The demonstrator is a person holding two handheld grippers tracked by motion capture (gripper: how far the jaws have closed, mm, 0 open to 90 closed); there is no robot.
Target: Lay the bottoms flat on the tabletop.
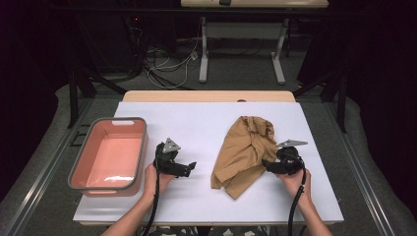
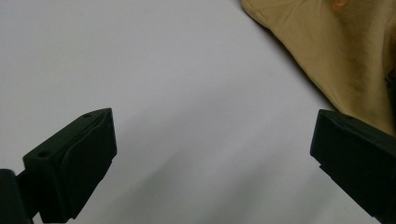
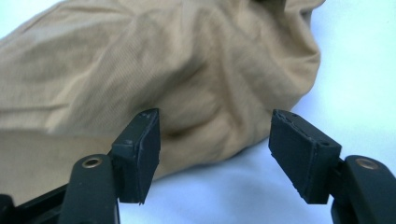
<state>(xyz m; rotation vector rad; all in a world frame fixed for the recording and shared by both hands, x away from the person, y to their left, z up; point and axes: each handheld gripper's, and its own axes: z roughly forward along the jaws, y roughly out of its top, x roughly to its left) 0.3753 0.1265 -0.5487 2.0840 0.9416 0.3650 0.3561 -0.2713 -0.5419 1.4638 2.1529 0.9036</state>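
A crumpled tan cloth (image 1: 246, 152) lies on the white table top (image 1: 196, 118), right of centre. My right gripper (image 1: 266, 164) sits at the cloth's right edge and points left into it. In the right gripper view its jaws (image 3: 215, 144) stand apart, and a bulging fold of the cloth (image 3: 163, 70) lies just past the fingertips without being pressed. My left gripper (image 1: 190, 168) rests left of the cloth and points right toward it. Its jaws (image 2: 212, 149) are wide open over bare table, with the cloth (image 2: 345, 51) beyond at the upper right.
A pink tub with a grey rim (image 1: 142, 147) stands at the table's left edge, with nothing inside. Bare white surface lies between the tub and the cloth. Beyond the far edge are table legs and cables on the floor (image 1: 172, 64).
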